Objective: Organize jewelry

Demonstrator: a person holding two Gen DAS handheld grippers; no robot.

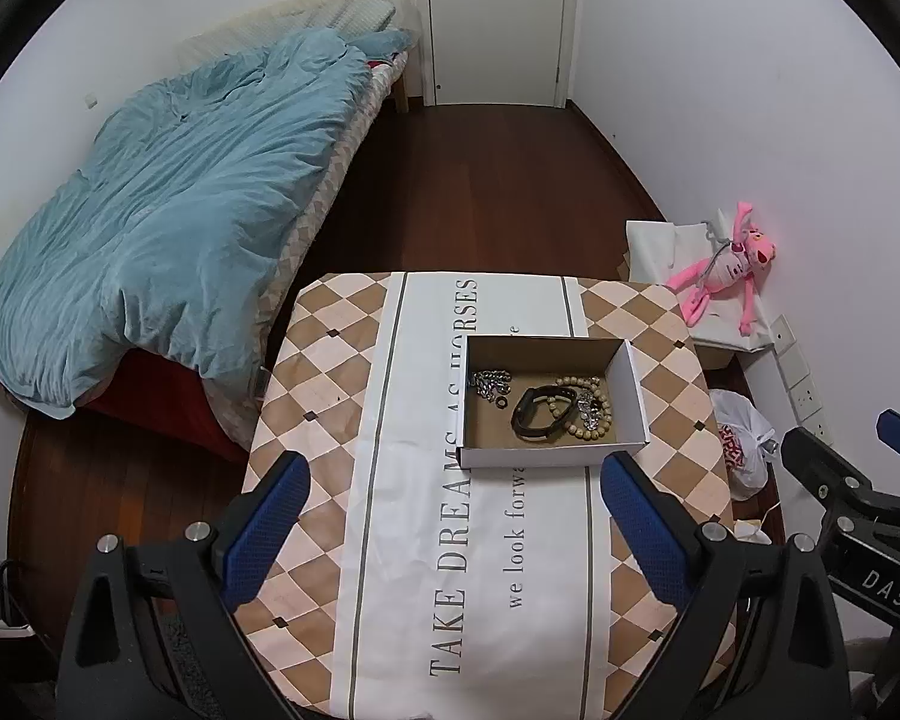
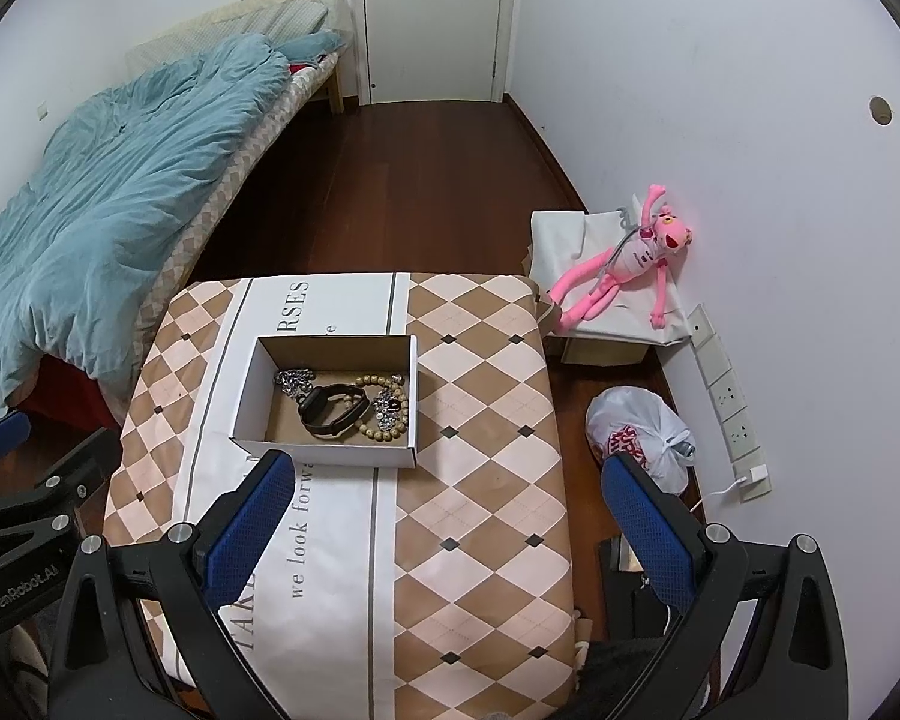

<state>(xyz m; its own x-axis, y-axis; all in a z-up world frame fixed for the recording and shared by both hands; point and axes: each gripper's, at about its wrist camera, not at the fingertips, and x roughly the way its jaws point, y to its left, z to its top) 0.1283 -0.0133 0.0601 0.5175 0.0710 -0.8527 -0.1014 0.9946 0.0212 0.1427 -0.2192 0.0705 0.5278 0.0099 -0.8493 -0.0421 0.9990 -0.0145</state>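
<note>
Both the left gripper (image 1: 455, 516) and right gripper (image 2: 444, 516) hover wide apart and empty above the table (image 2: 486, 420), where tangled jewelry (image 1: 543, 405) lies in an open cardboard box (image 1: 639, 396) that a snagged chain could drag

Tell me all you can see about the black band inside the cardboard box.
The black band is a closed loop, matte like rubber or leather, with a thicker flat block on one side. It lies flat on the brown floor of the open cardboard box, right of the silver chain. It overlaps the wooden bead bracelet. Neither gripper touches it.
</note>
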